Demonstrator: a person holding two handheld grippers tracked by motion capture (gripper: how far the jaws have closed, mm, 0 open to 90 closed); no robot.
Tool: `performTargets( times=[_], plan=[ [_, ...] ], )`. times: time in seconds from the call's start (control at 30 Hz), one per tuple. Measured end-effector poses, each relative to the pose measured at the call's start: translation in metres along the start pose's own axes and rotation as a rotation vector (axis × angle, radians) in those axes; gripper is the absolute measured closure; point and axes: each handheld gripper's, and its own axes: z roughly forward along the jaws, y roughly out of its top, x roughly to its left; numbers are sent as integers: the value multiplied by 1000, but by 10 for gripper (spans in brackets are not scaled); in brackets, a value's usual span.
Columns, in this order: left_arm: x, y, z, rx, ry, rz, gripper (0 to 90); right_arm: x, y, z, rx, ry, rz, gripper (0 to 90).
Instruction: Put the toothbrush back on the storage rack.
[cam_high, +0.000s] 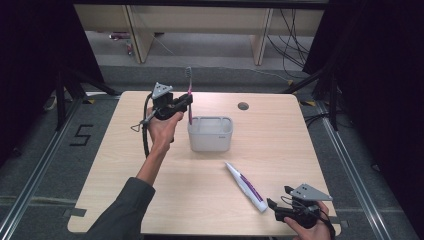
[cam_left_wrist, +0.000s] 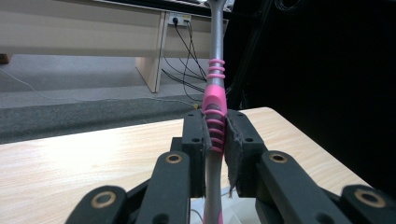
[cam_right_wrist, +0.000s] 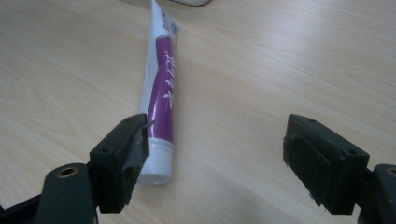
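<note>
A pink and grey toothbrush (cam_high: 189, 95) stands upright, bristles up, with my left gripper (cam_high: 185, 101) shut on its handle. Its lower end hangs at the left rim of a white rectangular holder (cam_high: 210, 133) in the middle of the table. In the left gripper view the pads clamp the ribbed pink grip of the toothbrush (cam_left_wrist: 215, 116). A white and purple toothpaste tube (cam_high: 245, 186) lies flat at the front right. My right gripper (cam_high: 277, 196) sits open just beyond the tube's cap end. In the right gripper view the tube (cam_right_wrist: 160, 88) lies by the left jaw, nothing between the pads.
The light wooden table (cam_high: 125, 165) has a round cable hole (cam_high: 243, 106) at the back. Black curtains flank both sides, and desks with cables stand behind. My left forearm and sleeve (cam_high: 131, 200) cross the front left of the table.
</note>
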Motion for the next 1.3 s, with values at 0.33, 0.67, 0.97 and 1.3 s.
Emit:
performTargets(
  times=[0.33,0.67,0.97,1.3],
  plan=[
    [-2,-4,8,4,8,16,784,0,0,0,-4,0,4,232],
    [-3,-11,16,15,6,14,784,3,0,-1,8,9,38,233],
    [1,-23,21,35,23,24,784,3,-1,-1,1,5,45,233],
    [-1,-30,23,42,21,28,784,2,-1,-1,-1,9,25,234]
  ],
)
